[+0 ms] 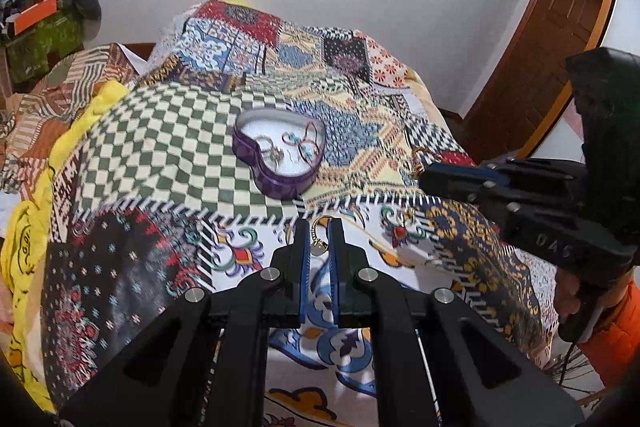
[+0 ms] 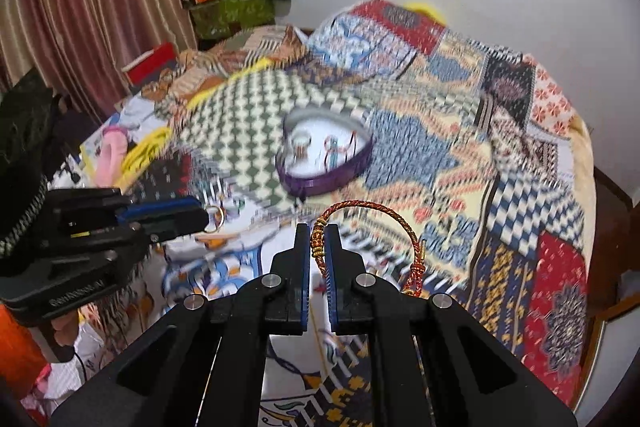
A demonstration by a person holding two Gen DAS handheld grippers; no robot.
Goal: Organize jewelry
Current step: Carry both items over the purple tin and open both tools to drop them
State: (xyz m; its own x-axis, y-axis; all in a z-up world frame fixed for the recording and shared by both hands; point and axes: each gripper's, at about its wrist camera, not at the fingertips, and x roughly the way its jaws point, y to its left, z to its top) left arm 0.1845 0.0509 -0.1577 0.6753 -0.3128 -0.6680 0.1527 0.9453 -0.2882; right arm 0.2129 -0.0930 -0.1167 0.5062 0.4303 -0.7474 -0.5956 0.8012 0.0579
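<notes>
Left hand-held gripper (image 1: 319, 241) pinches my gold ring (image 1: 319, 239) at lower centre; right hand-held gripper (image 2: 319, 241) clamps a braided bracelet (image 2: 372, 223); the heart-shaped tin (image 1: 276, 183) sits mid-frame.

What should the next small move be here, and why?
Probably carry the right gripper, shut on the braided bracelet, forward over the open heart-shaped tin and release. The left gripper likewise holds a ring; the tin already holds jewelry.
</notes>
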